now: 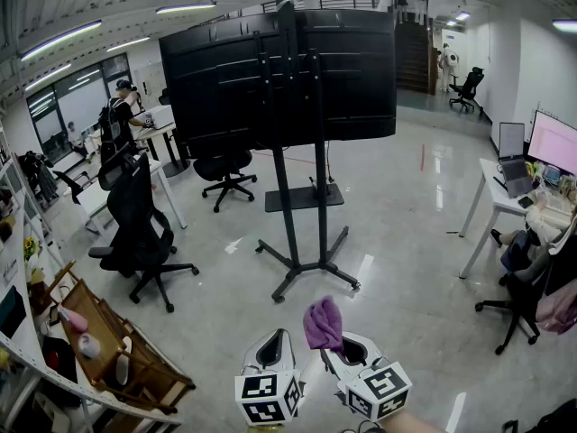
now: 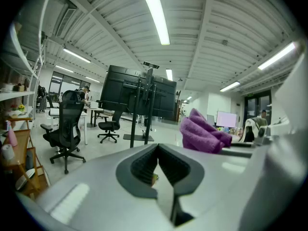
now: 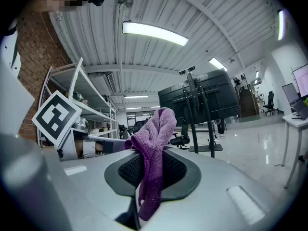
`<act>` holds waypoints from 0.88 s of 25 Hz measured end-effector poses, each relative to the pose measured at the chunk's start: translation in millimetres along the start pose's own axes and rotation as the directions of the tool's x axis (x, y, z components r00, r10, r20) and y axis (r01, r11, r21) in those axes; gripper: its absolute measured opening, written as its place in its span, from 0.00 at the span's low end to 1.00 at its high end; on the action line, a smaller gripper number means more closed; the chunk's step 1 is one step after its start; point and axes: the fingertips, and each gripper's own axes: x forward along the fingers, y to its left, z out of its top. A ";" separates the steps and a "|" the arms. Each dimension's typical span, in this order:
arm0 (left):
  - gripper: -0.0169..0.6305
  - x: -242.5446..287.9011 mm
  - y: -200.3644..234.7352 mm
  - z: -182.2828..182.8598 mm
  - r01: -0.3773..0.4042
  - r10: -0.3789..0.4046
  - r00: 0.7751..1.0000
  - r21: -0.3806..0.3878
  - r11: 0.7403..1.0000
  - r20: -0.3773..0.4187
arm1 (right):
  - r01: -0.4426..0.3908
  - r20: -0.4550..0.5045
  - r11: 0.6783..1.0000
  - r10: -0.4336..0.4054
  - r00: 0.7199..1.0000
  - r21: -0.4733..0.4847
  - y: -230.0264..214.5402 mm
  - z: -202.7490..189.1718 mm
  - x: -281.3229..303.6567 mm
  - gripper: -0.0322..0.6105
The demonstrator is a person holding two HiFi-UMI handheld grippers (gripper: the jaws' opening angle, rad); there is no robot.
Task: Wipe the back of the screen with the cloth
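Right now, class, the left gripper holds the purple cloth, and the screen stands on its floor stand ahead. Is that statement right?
Not quite. The right gripper holds the purple cloth, as the right gripper view shows. The left gripper holds nothing. The screen does stand on its floor stand ahead.

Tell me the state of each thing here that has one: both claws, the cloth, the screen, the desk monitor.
left claw: shut, empty.
right claw: shut on the cloth.
cloth: bunched, pinched in the right claw, one end hanging loose.
screen: upright on its stand, back toward the head view, far from both claws.
desk monitor: lit.
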 end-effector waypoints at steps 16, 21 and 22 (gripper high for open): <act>0.04 24.9 57.5 -13.0 -0.008 0.008 1.000 -0.001 1.000 -0.025 | 0.015 -0.053 1.000 -0.015 0.998 0.002 10.4 -20.1 56.8 0.14; 0.04 75.9 84.0 -7.5 -0.047 0.047 0.999 -0.010 0.999 -0.026 | -0.022 -0.045 0.999 0.023 0.999 0.023 -19.1 -20.6 110.3 0.14; 0.04 88.5 90.2 -4.0 -0.057 0.057 0.998 -0.014 0.998 -0.023 | -0.035 -0.045 0.999 0.036 0.998 0.023 -25.6 -19.2 123.7 0.14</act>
